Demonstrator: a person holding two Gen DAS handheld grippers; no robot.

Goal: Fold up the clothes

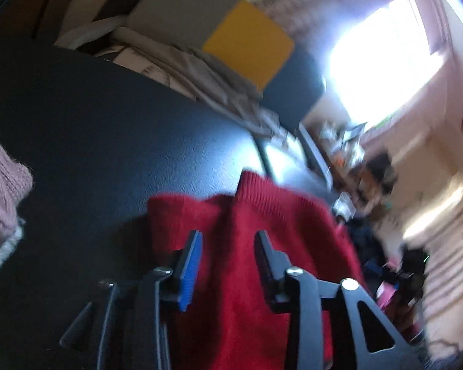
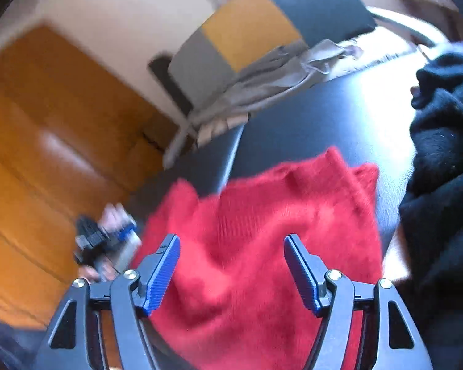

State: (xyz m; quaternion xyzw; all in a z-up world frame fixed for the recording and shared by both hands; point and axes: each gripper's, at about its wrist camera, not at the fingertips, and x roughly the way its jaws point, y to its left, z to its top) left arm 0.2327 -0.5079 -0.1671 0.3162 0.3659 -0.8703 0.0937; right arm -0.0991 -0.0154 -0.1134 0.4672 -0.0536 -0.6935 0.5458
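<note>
A red knitted sweater (image 1: 250, 246) lies bunched on the black table (image 1: 108, 129) and reaches the table's edge. My left gripper (image 1: 228, 237) is open just above it, a finger on either side of a fold. In the right wrist view the same sweater (image 2: 262, 231) fills the lower middle. My right gripper (image 2: 231, 240) is open wide over it, holding nothing. The other gripper (image 2: 105, 246), held in a hand, shows at the sweater's left edge. Both views are blurred by motion.
A pink knit garment (image 1: 0, 185) lies at the table's left side. A dark navy garment (image 2: 444, 160) is piled at the right. Grey cloth (image 2: 262, 83) hangs over a chair with a yellow and grey cushion (image 2: 247, 24). Orange floor (image 2: 46, 141) lies beyond the table's edge.
</note>
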